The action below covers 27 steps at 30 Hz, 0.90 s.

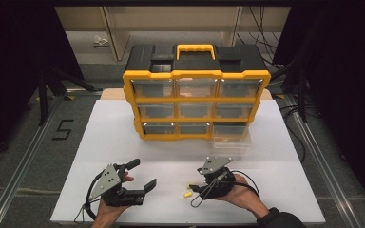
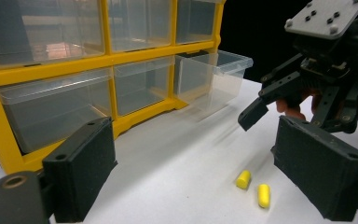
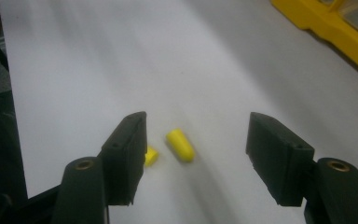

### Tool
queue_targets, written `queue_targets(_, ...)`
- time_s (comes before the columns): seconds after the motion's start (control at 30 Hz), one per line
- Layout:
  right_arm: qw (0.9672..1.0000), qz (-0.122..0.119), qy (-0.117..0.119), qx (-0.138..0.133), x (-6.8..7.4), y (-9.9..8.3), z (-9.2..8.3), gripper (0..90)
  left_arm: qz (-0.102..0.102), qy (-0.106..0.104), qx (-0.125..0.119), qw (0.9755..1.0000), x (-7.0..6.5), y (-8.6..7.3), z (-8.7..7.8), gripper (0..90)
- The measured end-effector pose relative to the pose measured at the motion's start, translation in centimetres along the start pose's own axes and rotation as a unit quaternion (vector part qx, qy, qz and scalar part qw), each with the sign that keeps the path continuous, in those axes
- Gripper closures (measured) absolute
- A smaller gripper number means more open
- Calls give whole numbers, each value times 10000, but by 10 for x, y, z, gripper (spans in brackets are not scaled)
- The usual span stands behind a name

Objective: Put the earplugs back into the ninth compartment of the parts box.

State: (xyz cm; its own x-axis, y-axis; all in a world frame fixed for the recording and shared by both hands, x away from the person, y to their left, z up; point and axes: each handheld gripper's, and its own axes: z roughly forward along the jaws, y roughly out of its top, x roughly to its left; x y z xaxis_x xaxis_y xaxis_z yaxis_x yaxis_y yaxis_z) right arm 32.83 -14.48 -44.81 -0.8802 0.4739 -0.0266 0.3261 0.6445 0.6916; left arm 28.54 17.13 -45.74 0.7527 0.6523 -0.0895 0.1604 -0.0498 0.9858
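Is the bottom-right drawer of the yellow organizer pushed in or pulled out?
Pulled out: the clear bottom-right drawer juts forward past the organizer's yellow frame, unlike its neighbours.

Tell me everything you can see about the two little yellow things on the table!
The two little yellow pieces are short, rounded plugs that look soft, like foam. Both lie on their sides on the white table, close together but apart, in front of the yellow drawer box. The right gripper hangs just over them with its jaws apart; one plug lies between the jaws, the other peeks out beside one jaw. Nothing grips them.
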Motion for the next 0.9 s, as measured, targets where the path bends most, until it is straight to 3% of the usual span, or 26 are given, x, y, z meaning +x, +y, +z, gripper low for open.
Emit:
queue_targets(0.3, 9992, -114, 154, 361, -1, 2, 19, 484, 11, -12, -5, 10000, 0, 0, 0, 122)
queue_targets(0.9, 9966, -263, 351, 697, -4, 2, 39, 647, 16, -35, 2, 10000, 0, 0, 1, 123)
